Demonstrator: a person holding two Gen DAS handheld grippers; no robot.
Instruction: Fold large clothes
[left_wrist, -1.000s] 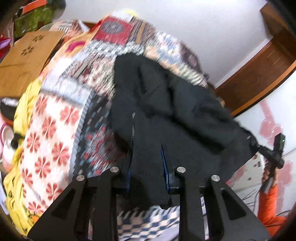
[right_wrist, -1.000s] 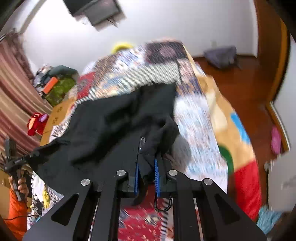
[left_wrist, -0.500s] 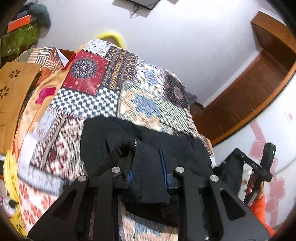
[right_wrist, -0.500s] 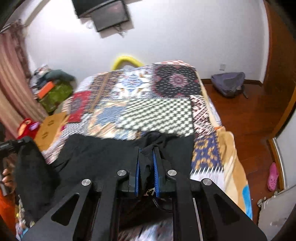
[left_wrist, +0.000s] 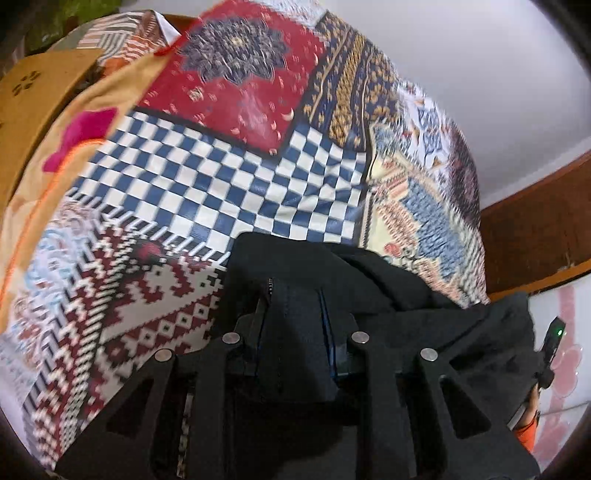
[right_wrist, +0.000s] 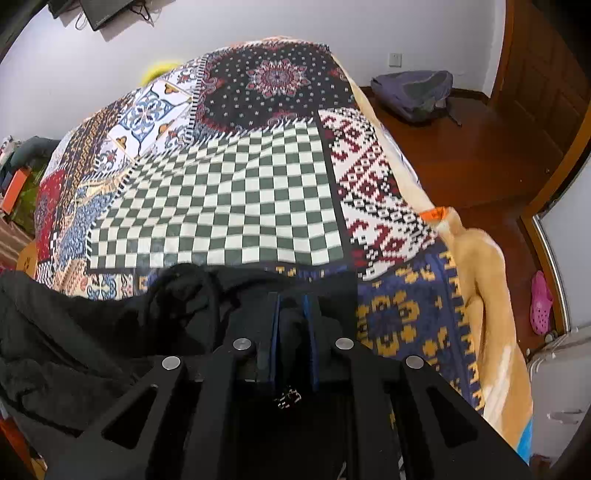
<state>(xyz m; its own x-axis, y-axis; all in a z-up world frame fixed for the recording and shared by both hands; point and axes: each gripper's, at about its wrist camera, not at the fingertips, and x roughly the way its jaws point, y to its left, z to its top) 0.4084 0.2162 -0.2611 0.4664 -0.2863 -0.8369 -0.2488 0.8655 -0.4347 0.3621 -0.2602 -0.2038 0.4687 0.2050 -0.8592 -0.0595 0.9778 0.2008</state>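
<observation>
Both my left gripper (left_wrist: 295, 314) and right gripper (right_wrist: 293, 321) are clamped on the black jacket (left_wrist: 388, 291) draped over the bed (left_wrist: 221, 184); it looks soft, floppy, fairly heavy, so pinching thick hem corners seems best.

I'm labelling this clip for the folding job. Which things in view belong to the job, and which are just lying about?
Job:
black garment
left gripper, clamped on it
right gripper, clamped on it
patchwork bedspread beneath

Lying about:
grey backpack on the floor
pink clog
wooden board
</observation>
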